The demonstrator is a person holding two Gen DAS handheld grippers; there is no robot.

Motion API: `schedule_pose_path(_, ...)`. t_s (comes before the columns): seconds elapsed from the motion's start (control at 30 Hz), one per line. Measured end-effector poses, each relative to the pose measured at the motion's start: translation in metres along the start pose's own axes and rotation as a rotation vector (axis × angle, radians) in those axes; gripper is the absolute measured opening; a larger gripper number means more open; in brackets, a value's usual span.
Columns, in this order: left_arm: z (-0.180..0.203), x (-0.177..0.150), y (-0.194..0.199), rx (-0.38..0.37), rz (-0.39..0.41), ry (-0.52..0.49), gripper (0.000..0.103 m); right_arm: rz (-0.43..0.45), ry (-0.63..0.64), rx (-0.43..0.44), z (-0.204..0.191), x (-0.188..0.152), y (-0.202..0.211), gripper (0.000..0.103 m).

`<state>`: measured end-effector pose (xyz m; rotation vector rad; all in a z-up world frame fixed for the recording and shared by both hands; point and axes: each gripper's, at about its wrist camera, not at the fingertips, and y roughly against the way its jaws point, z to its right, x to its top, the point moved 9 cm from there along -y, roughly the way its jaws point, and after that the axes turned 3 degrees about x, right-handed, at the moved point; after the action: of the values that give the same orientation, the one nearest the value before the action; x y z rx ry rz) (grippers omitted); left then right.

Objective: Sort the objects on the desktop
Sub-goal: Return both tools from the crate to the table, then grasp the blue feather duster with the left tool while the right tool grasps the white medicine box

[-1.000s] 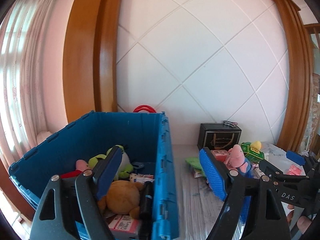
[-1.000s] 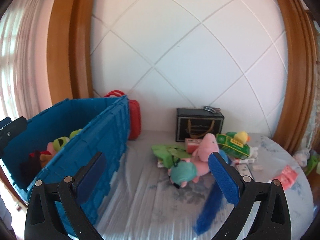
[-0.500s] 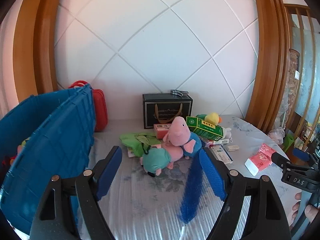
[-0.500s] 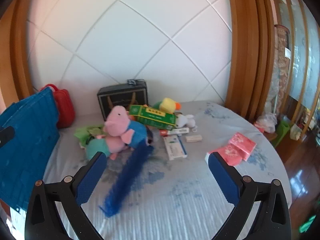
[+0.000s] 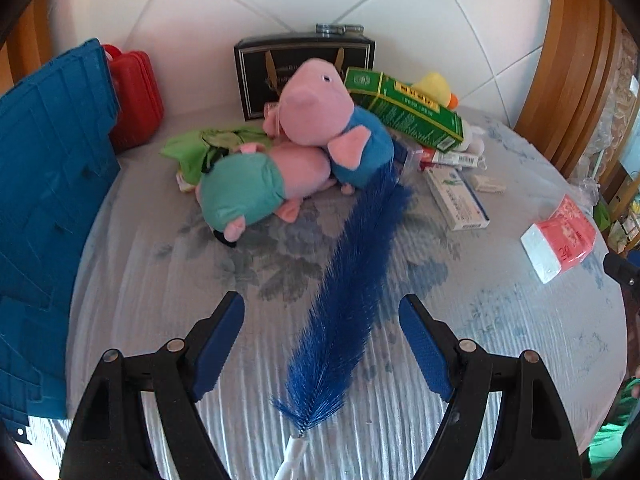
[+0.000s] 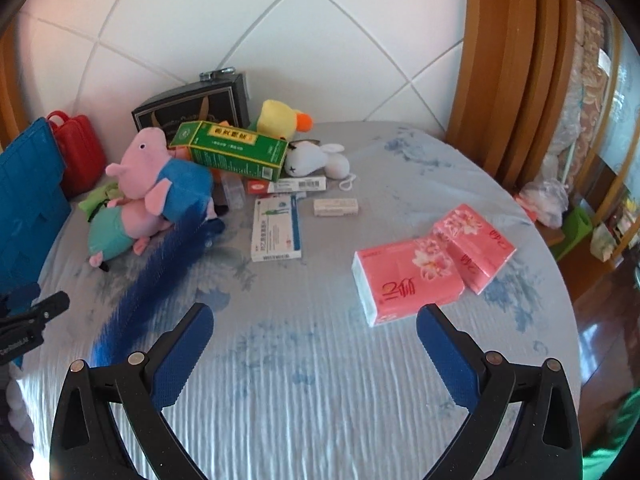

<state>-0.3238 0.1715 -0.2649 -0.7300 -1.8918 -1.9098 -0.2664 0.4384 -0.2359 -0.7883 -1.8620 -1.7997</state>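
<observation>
At the far left stands the blue crate (image 5: pixel 48 184), its wall beside the table (image 5: pixel 160 320); a red case (image 5: pixel 136 96) sits behind it. The left gripper (image 5: pixel 320 344) hovers with jaws spread wide and nothing between the pads, directly over the blue brush (image 5: pixel 352 280). The brush lies diagonally, its white handle (image 5: pixel 294 456) nearest the gripper and its bristle tip touching the pig plush toys (image 5: pixel 304 144).

Recommended procedure, as a judgement: lower the jaws squarely across the bristle shaft near the handle, close firmly, and lift clear before swinging toward the crate; soft bristles will compress, so grip low.

Further right lie the green box (image 6: pixel 232 150), medicine cartons (image 6: pixel 276 228) and pink tissue packs (image 6: pixel 424 272). The right gripper (image 6: pixel 316 352) is likewise fully open and empty, poised near the tissue packs.
</observation>
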Motion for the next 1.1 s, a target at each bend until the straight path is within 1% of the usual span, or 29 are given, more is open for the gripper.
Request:
schedule_pose_path(0.17,0.016,-0.009,-0.045,0.001,-0.087,-0.051,0.080,-0.065,0.038,0.029,-0.007,-0.005,-0.035,0.103)
schedule_pose_path(0.23,0.021,-0.011,-0.062,0.009,-0.121,-0.077,0.075,-0.084,0.042,0.042,-0.011,-0.004,-0.049,0.103)
schedule_pose_path(0.27,0.023,-0.013,-0.072,0.008,-0.144,-0.087,0.067,-0.094,0.043,0.049,-0.014,-0.004,-0.056,0.103)
schedule_pose_path(0.3,0.023,-0.015,-0.081,0.007,-0.167,-0.090,0.054,-0.103,0.043,0.057,-0.016,-0.002,-0.063,0.103)
schedule_pose_path(0.33,0.024,-0.018,-0.092,-0.001,-0.195,-0.094,0.047,-0.111,0.041,0.065,-0.019,-0.001,-0.071,0.103)
schedule_pose_path(0.37,0.026,-0.021,-0.102,-0.015,-0.218,-0.094,0.034,-0.119,0.036,0.073,-0.021,0.000,-0.078,0.103)
schedule_pose_path(0.4,0.026,-0.022,-0.110,-0.023,-0.235,-0.090,0.029,-0.130,0.032,0.081,-0.023,0.000,-0.086,0.103)
schedule_pose_path(0.47,0.028,-0.018,-0.121,-0.033,-0.226,-0.090,0.023,-0.151,0.033,0.088,-0.027,-0.001,-0.102,0.103)
schedule_pose_path(0.57,0.030,-0.005,-0.133,-0.022,-0.190,-0.097,0.022,-0.179,0.038,0.102,-0.032,-0.001,-0.127,0.103)
schedule_pose_path(0.67,0.026,0.011,-0.144,0.011,-0.159,-0.097,0.022,-0.194,0.038,0.119,-0.038,0.003,-0.152,0.103)
schedule_pose_path(0.73,0.022,0.019,-0.151,0.002,-0.154,-0.084,0.022,-0.191,0.038,0.111,-0.040,0.008,-0.170,0.103)
schedule_pose_path(0.83,0.021,0.022,-0.154,-0.019,-0.152,-0.078,0.022,-0.188,0.026,0.084,-0.037,0.018,-0.194,0.103)
schedule_pose_path(0.93,0.022,0.021,-0.153,-0.020,-0.141,-0.086,0.022,-0.194,0.033,0.048,-0.034,0.024,-0.216,0.103)
schedule_pose_path(1.03,0.022,0.021,-0.154,-0.031,-0.146,-0.076,0.022,-0.223,0.038,0.039,-0.034,0.022,-0.234,0.103)
schedule_pose_path(1.07,0.022,0.021,-0.154,-0.034,-0.146,-0.072,0.022,-0.230,0.034,0.038,-0.034,0.020,-0.237,0.101)
schedule_pose_path(1.1,0.022,0.020,-0.154,-0.036,-0.144,-0.067,0.023,-0.236,0.032,0.027,-0.033,0.018,-0.238,0.091)
